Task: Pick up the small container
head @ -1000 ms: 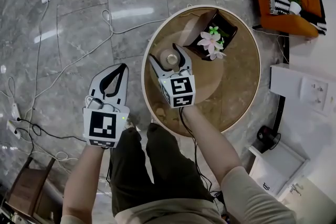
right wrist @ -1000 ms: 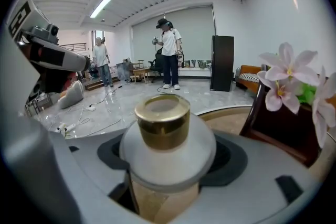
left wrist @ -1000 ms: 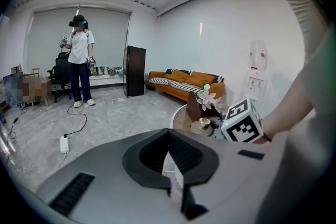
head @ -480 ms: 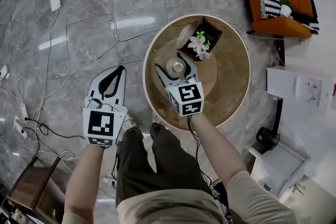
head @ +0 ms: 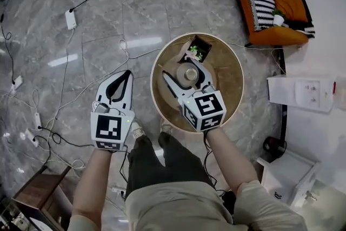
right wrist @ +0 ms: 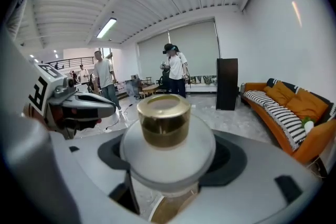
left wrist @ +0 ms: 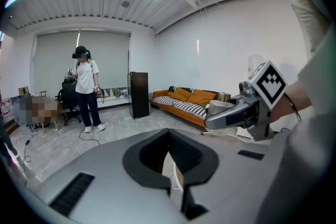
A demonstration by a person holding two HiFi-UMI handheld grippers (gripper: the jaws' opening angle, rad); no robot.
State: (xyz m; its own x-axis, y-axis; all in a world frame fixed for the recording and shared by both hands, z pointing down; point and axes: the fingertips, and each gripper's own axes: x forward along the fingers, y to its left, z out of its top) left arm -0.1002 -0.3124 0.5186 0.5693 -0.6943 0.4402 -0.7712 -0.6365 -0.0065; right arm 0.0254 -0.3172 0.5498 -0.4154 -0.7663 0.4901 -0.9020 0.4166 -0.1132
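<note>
Lifted higher above the round table (head: 233,96), right tongs (head: 184,70) clamp the gold-capped small container (right wrist: 164,123) — left tongs (head: 126,73) closed, empty.

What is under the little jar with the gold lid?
The round wooden table lies below the small container, held by the right gripper. Its wide white body hides its base, so whether it touches the table is unclear.

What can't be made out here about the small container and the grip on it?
- Underside of the white round container with a gold cap: right gripper view, hidden by its own wide shoulder; clearance above the round wooden table unreadable.
- Pad contact of the right hand-held gripper: head view, too small.
</note>
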